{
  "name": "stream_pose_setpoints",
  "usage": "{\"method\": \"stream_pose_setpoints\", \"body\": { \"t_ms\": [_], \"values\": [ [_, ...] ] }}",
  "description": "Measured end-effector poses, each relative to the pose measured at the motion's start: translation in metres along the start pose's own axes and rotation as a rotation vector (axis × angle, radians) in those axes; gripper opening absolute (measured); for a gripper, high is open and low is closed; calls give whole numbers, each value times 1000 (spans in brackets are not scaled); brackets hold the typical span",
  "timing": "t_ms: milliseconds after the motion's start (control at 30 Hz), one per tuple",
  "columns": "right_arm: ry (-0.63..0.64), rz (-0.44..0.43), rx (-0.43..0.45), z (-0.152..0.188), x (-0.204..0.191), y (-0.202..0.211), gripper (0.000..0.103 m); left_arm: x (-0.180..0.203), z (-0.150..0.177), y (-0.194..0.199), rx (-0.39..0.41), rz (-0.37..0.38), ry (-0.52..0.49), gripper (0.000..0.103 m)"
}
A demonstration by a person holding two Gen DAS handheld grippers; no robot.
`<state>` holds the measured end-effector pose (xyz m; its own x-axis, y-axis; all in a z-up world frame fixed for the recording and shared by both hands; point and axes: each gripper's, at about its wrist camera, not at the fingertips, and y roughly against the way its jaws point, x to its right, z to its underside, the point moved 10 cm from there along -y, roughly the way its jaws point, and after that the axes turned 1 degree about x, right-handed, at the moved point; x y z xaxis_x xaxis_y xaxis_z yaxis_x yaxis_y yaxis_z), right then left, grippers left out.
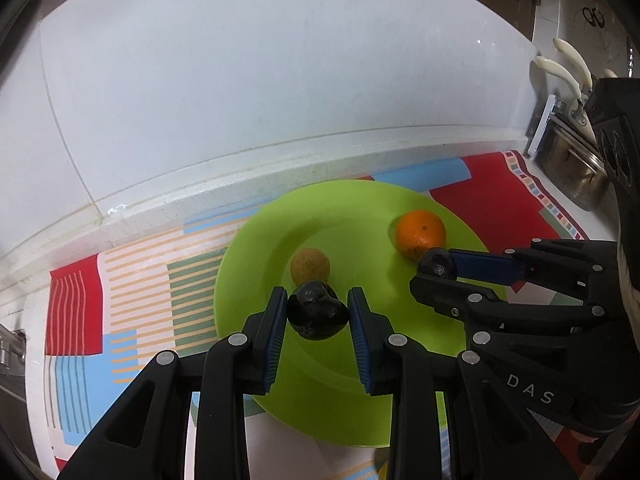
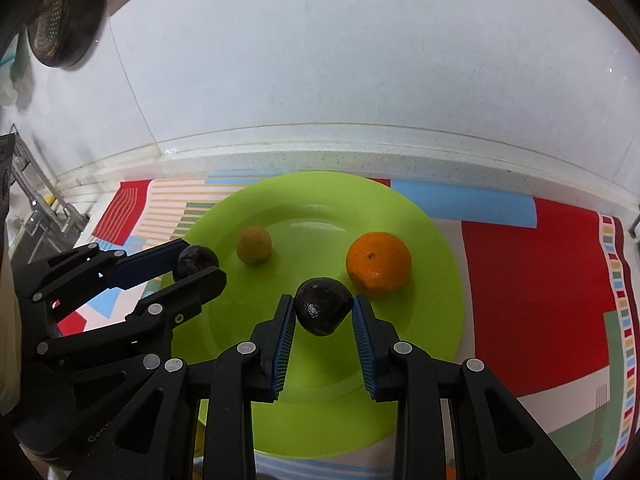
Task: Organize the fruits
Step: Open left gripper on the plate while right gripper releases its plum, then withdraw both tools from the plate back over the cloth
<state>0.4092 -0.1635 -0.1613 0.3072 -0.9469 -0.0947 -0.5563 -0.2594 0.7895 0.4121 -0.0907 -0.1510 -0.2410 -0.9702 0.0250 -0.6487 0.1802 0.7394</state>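
Observation:
A lime green plate point(image 1: 360, 208) point(image 2: 436, 320) lies on a patterned mat. On it sit an orange point(image 1: 420, 234) point(image 2: 378, 262) and a small yellowish-brown fruit point(image 1: 310, 266) point(image 2: 253, 245). My left gripper point(image 1: 318, 312) point(image 2: 200, 266) is shut on a dark wrinkled fruit point(image 1: 316, 312) point(image 2: 197, 260) over the plate's left part. My right gripper point(image 2: 324, 312) point(image 1: 434, 270) is shut on another dark fruit point(image 2: 323, 310) point(image 1: 436, 266) just in front of the orange.
The colourful mat point(image 1: 76, 300) point(image 2: 532, 280) covers a white counter against a white tiled wall. A metal pot and knives with white handles point(image 1: 568, 76) stand at the right. A sink rack point(image 2: 36, 208) stands at the left.

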Motion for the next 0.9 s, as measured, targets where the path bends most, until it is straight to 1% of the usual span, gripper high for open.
{"method": "stream_pose_setpoints", "body": {
  "t_ms": [200, 267, 367, 400, 600, 733, 800, 833, 867, 900],
  "values": [
    [-6, 7, -1, 0, 3, -1, 31, 3, 1, -1, -3, 7, -1, 31],
    [-9, 14, 4, -1, 5, 1, 34, 2, -1, 1, 3, 0, 0, 35],
    [-15, 25, 12, -3, 9, 5, 40, 2, -3, 7, 17, -9, 0, 36],
    [-18, 22, 13, -2, 9, 7, 40, 2, -3, 10, 20, -12, 1, 37],
    [-25, 16, 24, -1, 9, 21, 40, 0, -4, 28, 40, -32, 8, 41],
    [-28, 3, 49, -2, 5, 37, 40, 0, -6, 44, 57, -42, 23, 45],
    [-25, 0, 68, -4, 4, 46, 40, -1, -8, 55, 71, -51, 34, 49],
    [-23, 1, 75, -4, 3, 50, 41, -2, -9, 60, 77, -59, 37, 51],
    [-24, 1, 82, -5, 2, 54, 45, -2, -10, 66, 88, -65, 41, 52],
    [-26, 0, 92, -5, 2, 59, 48, -2, -11, 73, 100, -69, 45, 53]
  ]
}}
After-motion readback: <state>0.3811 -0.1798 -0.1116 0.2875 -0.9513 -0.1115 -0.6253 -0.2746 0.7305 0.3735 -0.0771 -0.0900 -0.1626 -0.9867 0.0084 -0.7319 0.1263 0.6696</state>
